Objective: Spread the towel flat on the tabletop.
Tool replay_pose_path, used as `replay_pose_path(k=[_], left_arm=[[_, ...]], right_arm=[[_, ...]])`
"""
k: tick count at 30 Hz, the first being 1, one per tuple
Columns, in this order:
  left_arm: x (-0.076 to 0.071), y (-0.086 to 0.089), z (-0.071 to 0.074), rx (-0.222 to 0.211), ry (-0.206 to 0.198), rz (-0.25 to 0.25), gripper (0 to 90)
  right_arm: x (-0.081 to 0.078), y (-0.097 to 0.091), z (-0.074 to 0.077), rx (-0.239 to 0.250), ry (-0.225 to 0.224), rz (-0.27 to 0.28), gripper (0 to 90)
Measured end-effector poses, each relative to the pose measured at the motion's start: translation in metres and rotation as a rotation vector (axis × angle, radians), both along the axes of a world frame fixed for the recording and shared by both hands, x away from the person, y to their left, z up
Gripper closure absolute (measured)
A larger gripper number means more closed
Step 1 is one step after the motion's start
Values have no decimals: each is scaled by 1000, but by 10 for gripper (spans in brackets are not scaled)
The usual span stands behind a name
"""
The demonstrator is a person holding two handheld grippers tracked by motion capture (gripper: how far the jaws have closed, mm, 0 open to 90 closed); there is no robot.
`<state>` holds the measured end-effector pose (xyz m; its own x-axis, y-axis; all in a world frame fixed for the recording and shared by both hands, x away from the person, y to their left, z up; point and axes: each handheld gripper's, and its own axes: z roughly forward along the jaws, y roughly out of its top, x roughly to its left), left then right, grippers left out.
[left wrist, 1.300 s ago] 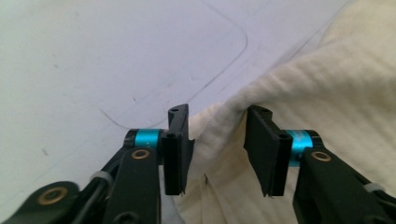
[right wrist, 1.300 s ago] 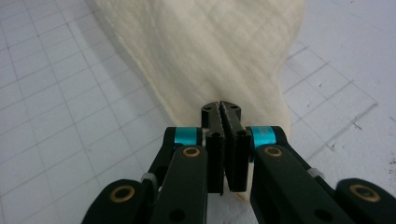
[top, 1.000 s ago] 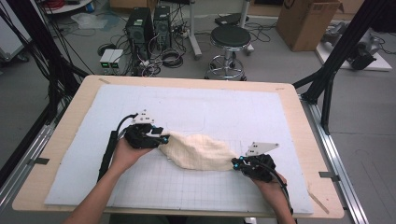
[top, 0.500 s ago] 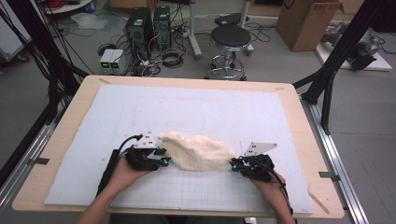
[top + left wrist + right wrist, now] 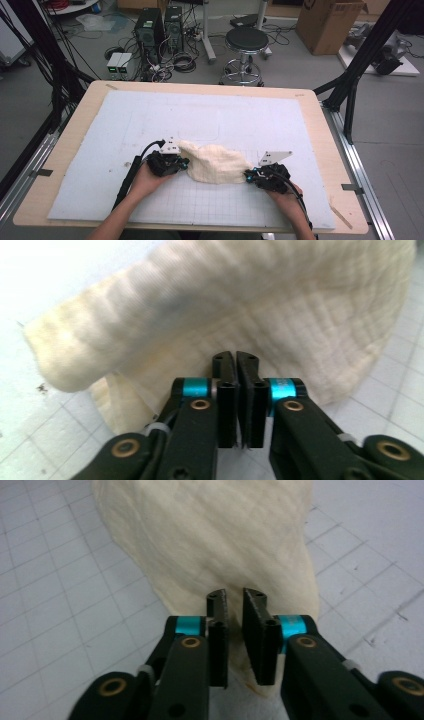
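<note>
Cloth (image 5: 216, 162), cream and waffle-textured, sits bunched up on the pale gridded mat (image 5: 150, 120) that covers the wooden worktop (image 5: 75, 130), toward the near edge of that mat. From the high view, the left claw (image 5: 184, 163) is right at the cloth's left end and the right claw (image 5: 248, 175) at its right end, each with a hand behind it, so the cloth lies between the two.

Left gripper view: the left claw (image 5: 235, 356) has just been closing and its jaws are now pressed together with almost no gap, their tips against the cloth (image 5: 240, 300), which humps up over them. Looks like a thin edge is pinched, clenched on the fabric.

Right gripper view: the right claw (image 5: 235, 596) is clamped on the cloth (image 5: 210, 535) too, a fold of it visibly squeezed between the jaws, the rest spreading away over the mat.
</note>
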<state>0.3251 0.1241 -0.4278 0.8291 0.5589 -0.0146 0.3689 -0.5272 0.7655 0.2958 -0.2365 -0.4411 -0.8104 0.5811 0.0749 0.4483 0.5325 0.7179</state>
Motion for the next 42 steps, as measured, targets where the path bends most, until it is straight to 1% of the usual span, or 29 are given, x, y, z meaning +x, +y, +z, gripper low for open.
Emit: replay_pose_path(k=[2, 4, 6, 8, 10, 12, 13, 15, 17, 19, 22, 23, 24, 27, 29, 31, 32, 33, 35, 37, 40, 41, 42], left_arm=[[-3, 3, 5, -7, -16, -2, 888], [-6, 6, 10, -26, -27, -1, 889], [-8, 10, 15, -30, -34, -6, 889], [-12, 16, 19, -31, -46, -10, 889], [-16, 20, 22, -29, -50, -15, 889], [-21, 24, 24, -40, -52, -12, 889], [-24, 28, 27, -45, -59, -8, 889], [-30, 33, 32, -63, -66, -5, 889], [-34, 38, 38, -71, -81, -2, 889], [-37, 41, 43, -81, -88, -2, 889], [-45, 45, 50, -77, -101, -8, 889], [-49, 47, 51, -76, -101, -8, 889], [-53, 49, 51, -70, -101, -17, 889], [-65, 56, 49, -63, -103, -16, 889], [-72, 60, 47, -70, -101, -15, 889], [-80, 64, 45, -75, -102, -18, 889], [-85, 65, 43, -71, -99, -28, 889], [-89, 67, 41, -56, -101, -35, 889], [-96, 68, 37, -42, -88, -42, 889], [-102, 71, 28, -34, -63, -53, 889], [-103, 73, 14, -28, -26, -60, 884], [-102, 74, 11, -45, -21, -57, 855], [-101, 75, 11, -59, -16, -57, 790]], right_arm=[[0, 0, 0, -2, -3, 7, 881], [-1, 0, 1, -7, -5, 6, 885], [-2, 0, 2, -5, -7, 6, 887], [-3, 0, 4, 7, -8, 5, 887], [-4, 0, 6, 19, -19, 9, 887], [-7, 1, 8, 31, -23, 14, 886], [-8, 1, 9, 34, -24, 19, 886], [-12, 3, 13, 39, -38, 24, 887], [-15, 4, 16, 54, -49, 37, 887], [-17, 6, 19, 62, -55, 40, 886], [-23, 11, 23, 65, -65, 54, 887], [-26, 12, 24, 67, -75, 64, 887], [-29, 13, 25, 64, -80, 72, 887], [-40, 15, 29, 70, -90, 85, 887], [-46, 16, 30, 72, -95, 100, 887], [-54, 19, 32, 76, -90, 109, 887], [-57, 20, 32, 74, -89, 117, 887], [-62, 22, 33, 73, -94, 131, 887], [-69, 24, 33, 72, -89, 146, 887], [-77, 26, 32, 69, -79, 163, 887], [-85, 28, 27, 57, -57, 184, 885], [-86, 29, 25, 56, -55, 190, 871], [-87, 29, 24, 55, -49, 192, 845]])
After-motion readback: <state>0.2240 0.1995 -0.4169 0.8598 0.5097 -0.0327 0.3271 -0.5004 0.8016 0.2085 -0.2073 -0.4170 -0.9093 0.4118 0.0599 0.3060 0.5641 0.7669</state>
